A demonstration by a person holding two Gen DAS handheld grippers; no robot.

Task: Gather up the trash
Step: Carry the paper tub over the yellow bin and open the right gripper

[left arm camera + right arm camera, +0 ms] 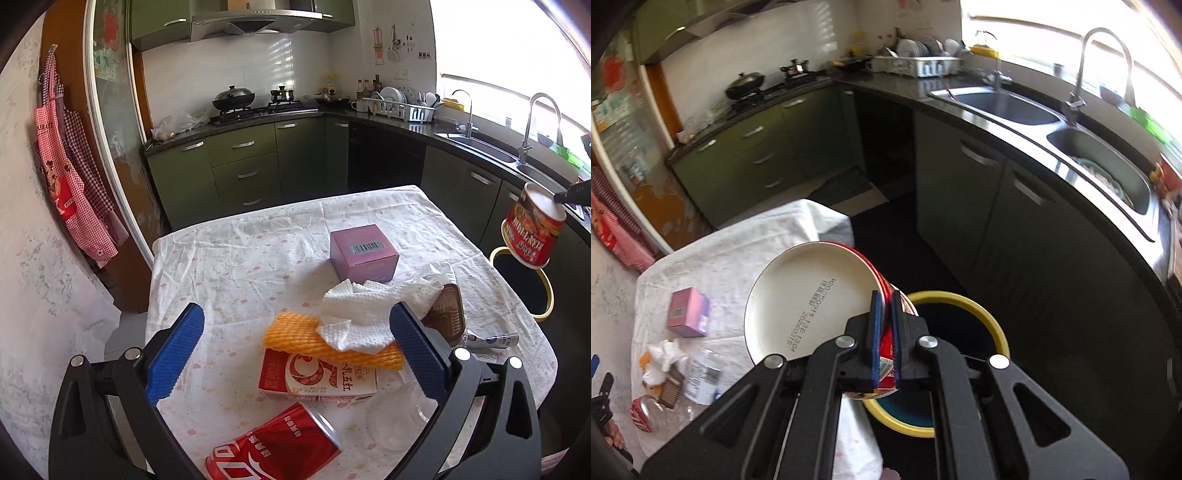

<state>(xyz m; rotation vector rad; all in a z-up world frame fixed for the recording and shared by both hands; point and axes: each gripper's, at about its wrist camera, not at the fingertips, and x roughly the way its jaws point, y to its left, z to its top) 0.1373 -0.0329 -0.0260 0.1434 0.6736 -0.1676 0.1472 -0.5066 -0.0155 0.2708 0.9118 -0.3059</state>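
over the yellow bin (993,332), a noodle cup (812,299) hangs tipped.
right gripper (885,332) is clamped on its rim, bin just below; left gripper (295,354) waits open over table (229,258) trash.

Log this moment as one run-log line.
right gripper: shut on instant noodle cup wall, over yellow-rimmed bin | left gripper: open, empty, above paper towel | table: trash remains

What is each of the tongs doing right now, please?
Left tongs: open, empty, above the table litter.
Right tongs: closed on the rim of the red noodle cup, by the yellow-rimmed bin.
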